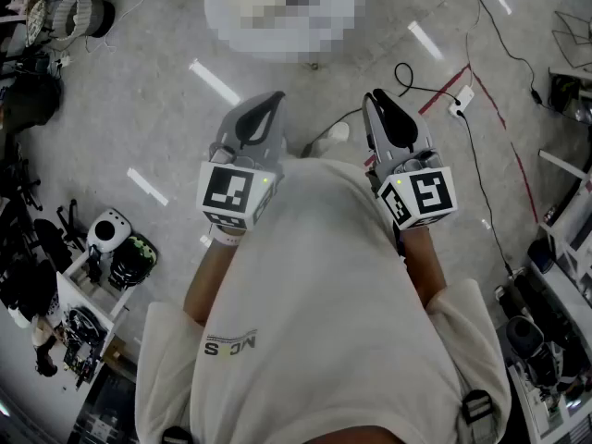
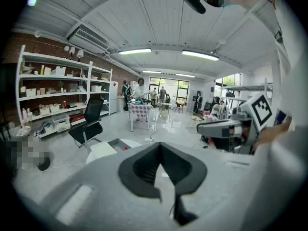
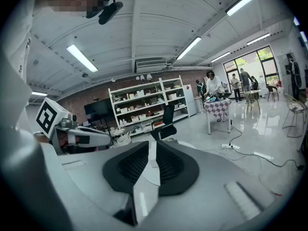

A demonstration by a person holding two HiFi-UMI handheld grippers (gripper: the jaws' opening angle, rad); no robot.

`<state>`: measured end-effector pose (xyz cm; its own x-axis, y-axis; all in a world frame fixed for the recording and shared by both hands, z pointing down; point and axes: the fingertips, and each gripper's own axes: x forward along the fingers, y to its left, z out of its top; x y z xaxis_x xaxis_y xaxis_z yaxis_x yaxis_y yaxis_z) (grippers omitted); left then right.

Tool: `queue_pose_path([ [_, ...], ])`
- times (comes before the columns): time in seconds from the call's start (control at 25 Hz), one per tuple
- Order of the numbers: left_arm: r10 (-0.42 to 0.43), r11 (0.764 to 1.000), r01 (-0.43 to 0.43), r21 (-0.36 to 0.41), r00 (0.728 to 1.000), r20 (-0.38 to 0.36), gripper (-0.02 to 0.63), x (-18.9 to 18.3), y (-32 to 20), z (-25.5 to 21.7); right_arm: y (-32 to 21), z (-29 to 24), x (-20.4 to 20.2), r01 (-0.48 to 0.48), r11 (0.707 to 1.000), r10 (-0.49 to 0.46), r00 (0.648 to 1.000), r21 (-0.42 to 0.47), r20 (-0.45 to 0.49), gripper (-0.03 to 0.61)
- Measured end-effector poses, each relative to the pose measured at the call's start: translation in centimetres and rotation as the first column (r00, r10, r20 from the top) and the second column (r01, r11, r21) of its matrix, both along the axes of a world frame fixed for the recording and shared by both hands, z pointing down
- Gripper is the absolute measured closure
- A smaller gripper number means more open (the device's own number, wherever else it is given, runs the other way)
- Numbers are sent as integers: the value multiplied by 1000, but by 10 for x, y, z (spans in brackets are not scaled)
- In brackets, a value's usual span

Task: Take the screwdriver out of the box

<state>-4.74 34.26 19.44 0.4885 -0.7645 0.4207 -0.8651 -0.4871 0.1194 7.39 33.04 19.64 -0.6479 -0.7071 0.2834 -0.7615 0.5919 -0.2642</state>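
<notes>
Grey and empty, your left gripper (image 1: pixel 274 98) and right gripper (image 1: pixel 372 98) sit closed tight before your chest, over the floor (image 1: pixel 139 109). Neither box nor screwdriver shows in any view; the task looks unstarted.

A glossy grey floor (image 1: pixel 139 109) is seen below, streaked with reflected ceiling lights; a black cable (image 1: pixel 400 74) and a white power strip (image 1: pixel 462 100) are laid on it beside a red line (image 1: pixel 444 89); a round white counter (image 1: pixel 215 7) is stood on it; white shelves (image 2: pixel 53 94), loaded with small boxes, are set along a brick wall.
</notes>
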Motion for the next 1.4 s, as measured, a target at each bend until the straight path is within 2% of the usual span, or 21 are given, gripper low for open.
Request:
queue_pose_path([
  [0.12, -4, 1000, 5, 28, 1000, -30, 614, -35, 12, -13, 10, -13, -34, -25, 999, 26, 999, 33, -29, 553],
  [0.24, 4, 999, -3, 39, 999, -44, 614, -54, 24, -14, 19, -18, -51, -50, 997, 52, 998, 56, -45, 560],
  [0.4, 14, 1000, -12, 27, 997, -80, 614, -70, 36, -12, 34, -14, -61, -89, 996, 91, 993, 23, -78, 569],
  [0.56, 16, 999, -13, 31, 995, -101, 614, -96, 50, -12, 45, -15, -79, -121, 993, 121, 992, -11, -22, 580],
  [0.8, 8, 1000, -5, 28, 990, -139, 614, -165, 70, -9, 63, -27, -138, -139, 990, 140, 989, 26, -39, 581],
  [1.0, 24, 1000, -21, 22, 987, -161, 614, -202, 69, -3, 74, -26, -172, -146, 988, 150, 985, 47, -82, 580],
  [1.16, 41, 999, -40, 7, 986, -159, 614, -208, 63, 3, 75, -20, -187, -134, 991, 136, 987, 30, -89, 580],
  [1.4, 63, 997, -71, -37, 982, -179, 614, -194, 7, 16, 23, -4, -191, -117, 993, 118, 991, 16, -69, 580],
])
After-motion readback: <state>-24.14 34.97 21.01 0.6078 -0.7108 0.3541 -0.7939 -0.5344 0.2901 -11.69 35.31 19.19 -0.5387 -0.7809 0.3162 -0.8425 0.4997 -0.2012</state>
